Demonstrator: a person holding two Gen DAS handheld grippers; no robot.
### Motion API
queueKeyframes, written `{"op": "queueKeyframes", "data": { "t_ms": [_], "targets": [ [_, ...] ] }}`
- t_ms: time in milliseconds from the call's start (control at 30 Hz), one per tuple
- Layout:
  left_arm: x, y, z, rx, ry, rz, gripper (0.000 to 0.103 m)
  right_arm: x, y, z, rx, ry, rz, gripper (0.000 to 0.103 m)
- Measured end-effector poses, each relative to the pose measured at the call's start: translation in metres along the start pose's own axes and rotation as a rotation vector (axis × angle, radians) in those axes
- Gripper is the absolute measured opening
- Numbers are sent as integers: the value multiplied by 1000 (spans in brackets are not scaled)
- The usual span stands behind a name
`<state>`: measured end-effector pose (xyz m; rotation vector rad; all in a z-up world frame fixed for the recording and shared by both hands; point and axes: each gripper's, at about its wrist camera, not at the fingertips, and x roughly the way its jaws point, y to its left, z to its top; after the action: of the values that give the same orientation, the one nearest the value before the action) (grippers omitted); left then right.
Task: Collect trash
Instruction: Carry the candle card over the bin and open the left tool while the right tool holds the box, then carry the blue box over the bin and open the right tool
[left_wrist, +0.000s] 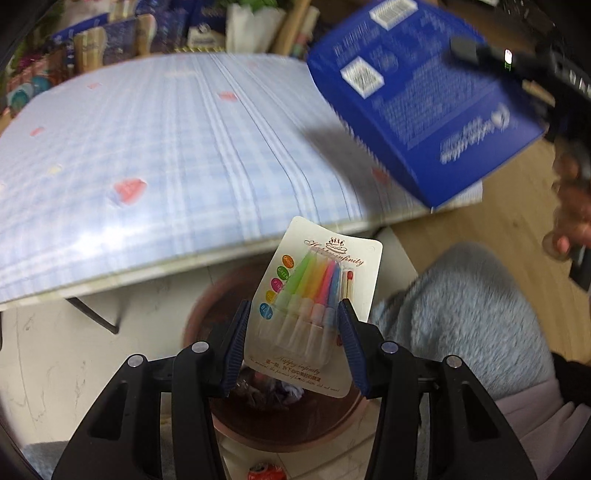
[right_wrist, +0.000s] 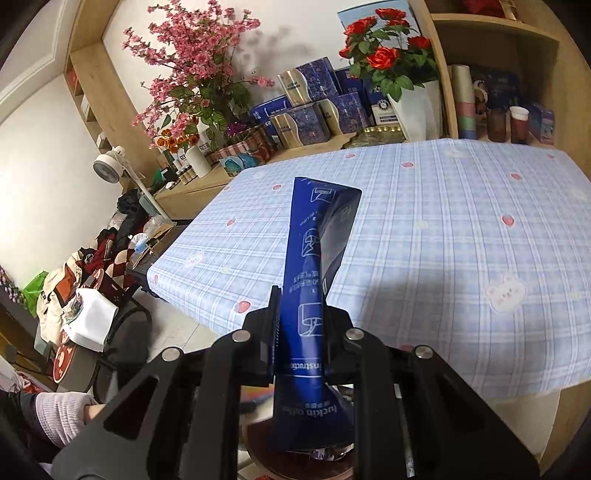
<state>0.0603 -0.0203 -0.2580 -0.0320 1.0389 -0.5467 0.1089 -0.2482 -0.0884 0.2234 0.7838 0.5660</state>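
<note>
A card pack of coloured birthday candles (left_wrist: 317, 291) hangs upright with my left gripper (left_wrist: 294, 305) shut on it, the blue pads pressing its two sides. Right under it stands a round brown trash bin (left_wrist: 218, 288) with scraps inside. A blue cardboard box (left_wrist: 424, 103) floats blurred at the upper right of the left wrist view, over the table corner. In the right wrist view that blue box (right_wrist: 310, 258) is squeezed edge-on, and my right gripper (right_wrist: 301, 306) is shut on it. The bin's rim (right_wrist: 295, 467) shows just below the box.
A table with a blue plaid cloth (right_wrist: 461, 240) fills the middle. Behind it is a shelf with flower pots (right_wrist: 413, 99) and stacked boxes. A fluffy grey-blue seat (left_wrist: 461, 314), a person's hand (left_wrist: 565, 229) and a sleeve (right_wrist: 62, 413) are close by. Clothes and a fan (right_wrist: 107, 166) stand at the left.
</note>
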Motion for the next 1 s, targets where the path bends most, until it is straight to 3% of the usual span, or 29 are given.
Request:
{"op": "queueKeyframes", "data": {
  "t_ms": [533,600,667,767,900,1000],
  "targets": [
    [76,-20,-18,107,181,3,51,3,-22,-13,59,6,-23,20],
    [77,-20,-19,97,181,-28,60,4,-21,-15,61,9,-23,20],
    [70,-15,-17,75,150,-36,70,3,-22,-17,68,10,-25,20],
    [47,-4,-10,16,63,-22,74,3,-23,-20,74,11,-24,20],
    [-4,12,-1,-94,-121,54,86,3,-21,-26,69,21,-24,20],
    [-41,19,6,-140,-236,109,90,5,-17,-32,66,34,-10,20]
  ]
}}
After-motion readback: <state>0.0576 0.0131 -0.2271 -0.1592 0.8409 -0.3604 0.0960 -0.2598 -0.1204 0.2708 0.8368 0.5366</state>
